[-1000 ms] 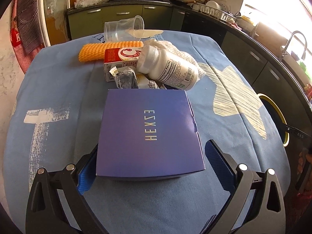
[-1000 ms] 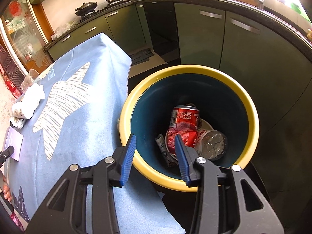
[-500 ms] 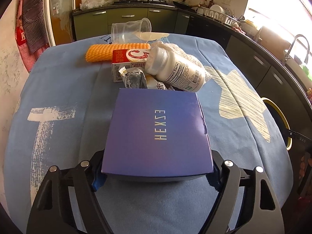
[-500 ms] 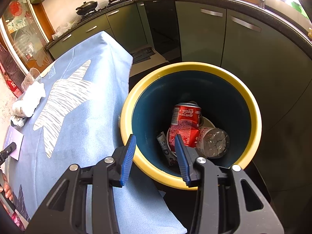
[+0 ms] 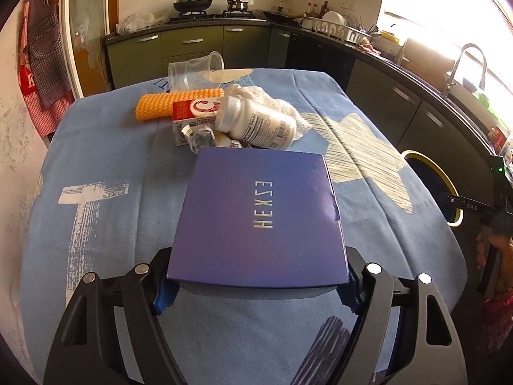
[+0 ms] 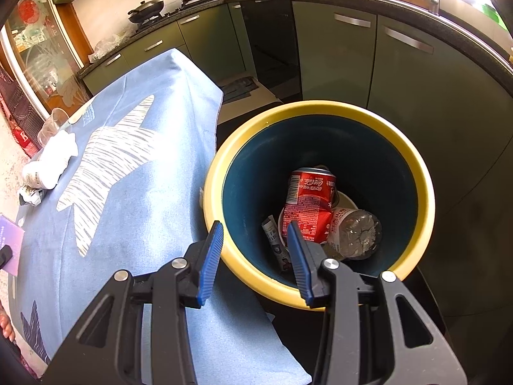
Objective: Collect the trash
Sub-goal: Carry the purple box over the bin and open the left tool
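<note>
A flat purple box [image 5: 256, 218] lettered HEXZE sits between the blue pads of my left gripper [image 5: 256, 288], which press on its two sides; its near end is raised a little off the blue tablecloth [image 5: 96, 147]. Behind the box lie a white pill bottle [image 5: 256, 125], a red and white carton [image 5: 192, 112], a crumpled wrapper [image 5: 200, 139], an orange ribbed pad [image 5: 170, 104] and a tipped clear cup [image 5: 192, 70]. My right gripper [image 6: 253, 237] hangs open and holds nothing over the near rim of the yellow-rimmed bin [image 6: 320, 109], where a red can [image 6: 309, 205] and a plastic bottle [image 6: 356, 231] lie.
The bin stands on the floor against the table's right edge [image 5: 449, 189], with dark green cabinets [image 6: 336, 57] close behind it. A white cloth [image 5: 272, 99] lies under the pill bottle. A person's hand [image 5: 481, 250] shows at the right edge.
The left jaws have come in from wide apart onto the sides of the purple box, and box and gripper have risen slightly. The right gripper has stayed over the bin.
</note>
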Demonstrator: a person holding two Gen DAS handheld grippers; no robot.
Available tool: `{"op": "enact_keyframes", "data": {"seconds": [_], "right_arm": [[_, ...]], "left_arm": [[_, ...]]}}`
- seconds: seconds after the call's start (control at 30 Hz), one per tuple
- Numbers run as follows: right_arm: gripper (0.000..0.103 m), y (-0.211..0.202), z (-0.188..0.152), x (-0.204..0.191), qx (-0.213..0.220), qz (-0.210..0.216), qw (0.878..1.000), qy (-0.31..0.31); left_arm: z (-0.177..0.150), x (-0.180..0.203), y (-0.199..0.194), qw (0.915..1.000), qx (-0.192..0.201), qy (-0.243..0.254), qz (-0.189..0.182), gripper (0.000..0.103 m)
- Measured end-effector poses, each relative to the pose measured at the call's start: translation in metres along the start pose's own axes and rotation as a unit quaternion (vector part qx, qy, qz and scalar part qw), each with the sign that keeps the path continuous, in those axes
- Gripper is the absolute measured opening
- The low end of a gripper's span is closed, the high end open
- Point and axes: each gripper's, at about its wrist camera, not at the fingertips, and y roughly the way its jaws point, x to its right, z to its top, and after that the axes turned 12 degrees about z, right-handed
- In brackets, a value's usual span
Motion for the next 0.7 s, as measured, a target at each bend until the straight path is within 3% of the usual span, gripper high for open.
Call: {"op": "enact_keyframes", "data": {"seconds": [0.27,0.5,0.7], "right_arm": [[0.04,-0.025,-0.007,0.012,0.032,-0.005,0.999,0.013],[0.04,-0.06,-0.022,0.054,0.065,-0.035,0.996,0.057],[0.041,-0.081,-0.036,0.09,0.082,-0.055,0.99,0.096]], "left_arm": [[0.018,0.07,-0.023,0.993,0.022,0.083,-0.082,0.077],[0.047,0.175,-0.012,0.9699,0.008,0.169,-0.175,0.077],[0.067,0.276,0.005,0.9486,0.004,0.233,-0.214,0.077]]}}
